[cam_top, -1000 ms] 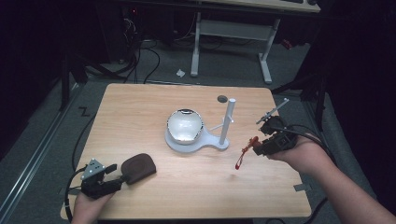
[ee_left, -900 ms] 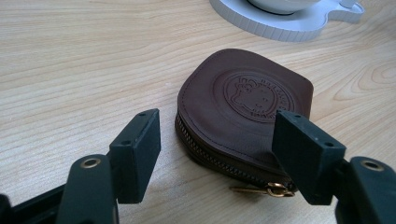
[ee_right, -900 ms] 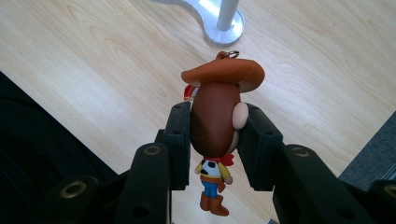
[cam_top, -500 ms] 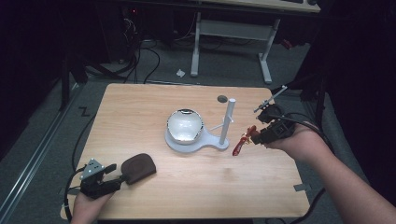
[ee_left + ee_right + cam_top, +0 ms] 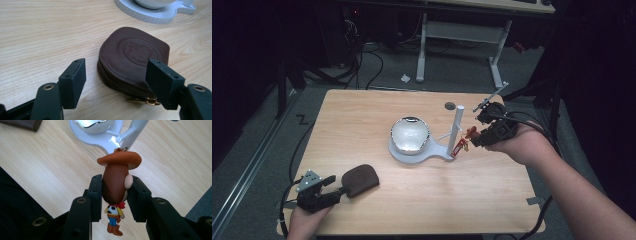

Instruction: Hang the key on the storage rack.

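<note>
Right gripper [image 5: 113, 195] clamped on cowboy keychain [image 5: 116, 185] by the head, over the table's [image 5: 362, 115] right side beside the white stand [image 5: 455, 131]. Looks light, rubbery; ring on top best left free. Left gripper [image 5: 116, 85] spread wide, straddling brown pouch [image 5: 132, 62] near front-left corner.
</note>
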{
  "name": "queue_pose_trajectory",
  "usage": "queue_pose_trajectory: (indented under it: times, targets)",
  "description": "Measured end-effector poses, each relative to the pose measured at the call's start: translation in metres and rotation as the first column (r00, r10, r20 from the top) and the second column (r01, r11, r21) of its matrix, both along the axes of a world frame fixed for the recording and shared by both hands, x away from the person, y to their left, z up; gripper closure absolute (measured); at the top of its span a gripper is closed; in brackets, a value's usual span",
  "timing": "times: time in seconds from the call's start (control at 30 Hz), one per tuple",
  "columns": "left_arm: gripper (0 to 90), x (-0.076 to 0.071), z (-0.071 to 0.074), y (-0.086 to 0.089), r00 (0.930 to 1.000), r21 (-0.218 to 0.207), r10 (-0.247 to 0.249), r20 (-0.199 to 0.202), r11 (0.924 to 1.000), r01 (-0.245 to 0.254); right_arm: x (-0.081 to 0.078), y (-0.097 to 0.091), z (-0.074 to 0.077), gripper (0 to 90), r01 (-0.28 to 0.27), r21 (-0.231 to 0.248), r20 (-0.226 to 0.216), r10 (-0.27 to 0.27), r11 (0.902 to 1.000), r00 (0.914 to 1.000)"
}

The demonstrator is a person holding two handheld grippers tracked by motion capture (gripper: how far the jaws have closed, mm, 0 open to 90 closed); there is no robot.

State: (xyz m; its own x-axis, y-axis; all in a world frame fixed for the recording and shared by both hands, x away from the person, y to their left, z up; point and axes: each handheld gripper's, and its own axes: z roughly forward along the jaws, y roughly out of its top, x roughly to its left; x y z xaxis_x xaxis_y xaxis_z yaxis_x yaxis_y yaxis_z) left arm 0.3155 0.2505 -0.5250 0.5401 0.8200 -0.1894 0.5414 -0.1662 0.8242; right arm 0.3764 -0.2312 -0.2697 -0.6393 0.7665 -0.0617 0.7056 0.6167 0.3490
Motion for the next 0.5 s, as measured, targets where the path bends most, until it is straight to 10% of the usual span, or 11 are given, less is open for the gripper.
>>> queue_pose_trajectory:
  times: [0.5]
  targets:
    - [33.0, -0.0001, 0.0, 0.0007, 1.0, -0.003, -0.001, -0.002, 1.0, 0.001, 0.0069, 0.0106, 0.0096, 67.1, -0.014, 0.002, 0.028, 0.014, 0.9999, 0.9995]
